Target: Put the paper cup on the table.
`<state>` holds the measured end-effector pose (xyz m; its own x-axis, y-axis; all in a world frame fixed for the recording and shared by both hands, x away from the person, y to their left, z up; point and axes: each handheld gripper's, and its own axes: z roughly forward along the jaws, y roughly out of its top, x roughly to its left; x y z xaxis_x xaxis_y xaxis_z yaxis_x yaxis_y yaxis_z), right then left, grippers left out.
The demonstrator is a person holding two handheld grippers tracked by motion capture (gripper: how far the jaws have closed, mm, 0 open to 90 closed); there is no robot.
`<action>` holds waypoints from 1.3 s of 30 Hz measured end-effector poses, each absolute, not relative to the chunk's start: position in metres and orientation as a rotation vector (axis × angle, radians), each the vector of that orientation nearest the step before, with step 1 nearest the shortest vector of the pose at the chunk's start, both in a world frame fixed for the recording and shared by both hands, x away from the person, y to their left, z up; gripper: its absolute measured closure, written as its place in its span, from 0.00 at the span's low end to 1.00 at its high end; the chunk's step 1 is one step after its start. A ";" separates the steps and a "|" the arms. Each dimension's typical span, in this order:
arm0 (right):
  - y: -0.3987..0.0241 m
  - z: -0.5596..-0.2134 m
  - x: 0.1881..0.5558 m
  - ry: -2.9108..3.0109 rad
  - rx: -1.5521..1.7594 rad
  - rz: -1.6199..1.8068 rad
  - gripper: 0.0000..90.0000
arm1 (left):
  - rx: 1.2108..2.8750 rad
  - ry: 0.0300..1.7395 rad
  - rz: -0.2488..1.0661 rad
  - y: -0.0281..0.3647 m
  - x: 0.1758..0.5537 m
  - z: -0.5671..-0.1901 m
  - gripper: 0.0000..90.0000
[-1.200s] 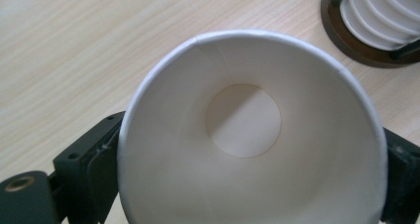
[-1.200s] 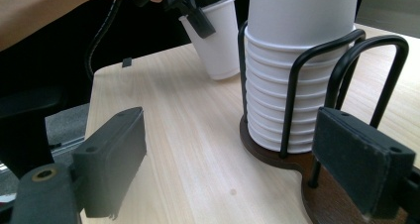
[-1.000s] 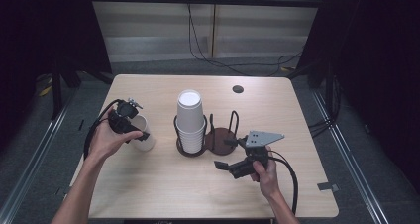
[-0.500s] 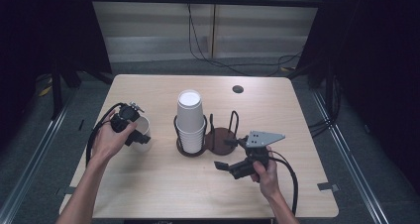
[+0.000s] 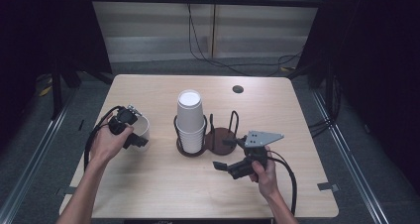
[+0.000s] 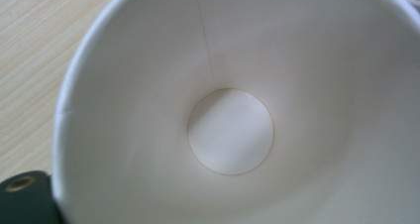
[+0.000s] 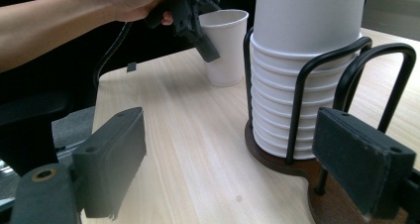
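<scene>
The left hand-held gripper has just been reopening its jaws over the rim of the paper cup, which stands on the counter at nine o'clock of the cup stack; whether it grips is unclear. The right hand-held gripper rests released, gaping wide.

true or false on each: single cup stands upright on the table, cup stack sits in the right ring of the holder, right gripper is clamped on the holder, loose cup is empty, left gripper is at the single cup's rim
1. The single paper cup stands upright on the table: true.
2. The cup stack sits in the right ring of the holder: false, it fills the left ring; the right ring is empty.
3. The right gripper is clamped on the holder: false, its jaws stand open, short of it.
4. The single cup is empty: true, the left gripper view shows its bare bottom.
5. The left gripper is at the cup's rim: true.
</scene>
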<state>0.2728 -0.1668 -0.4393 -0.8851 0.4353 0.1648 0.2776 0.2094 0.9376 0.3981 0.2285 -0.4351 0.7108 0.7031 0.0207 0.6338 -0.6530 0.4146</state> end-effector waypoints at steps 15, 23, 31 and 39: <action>-0.166 -0.441 0.273 2.344 0.694 1.755 0.15 | 2.472 1.029 0.193 0.248 0.387 -0.453 0.19; -0.165 -0.440 0.272 2.340 0.695 1.759 0.15 | 2.394 0.986 0.248 0.256 0.374 -0.442 0.19; -0.166 -0.440 0.272 2.342 0.698 1.754 0.15 | 2.332 0.996 0.278 0.265 0.363 -0.441 0.18; -0.167 -0.441 0.272 2.345 0.708 1.745 0.15 | 2.232 1.005 0.302 0.273 0.348 -0.443 0.19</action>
<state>0.2721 -0.1665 -0.4413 -0.8808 0.4428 0.1677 0.2878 0.2195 0.9322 0.3481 0.2728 -0.4428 0.6774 0.7333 -0.0578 0.5803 -0.4845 0.6546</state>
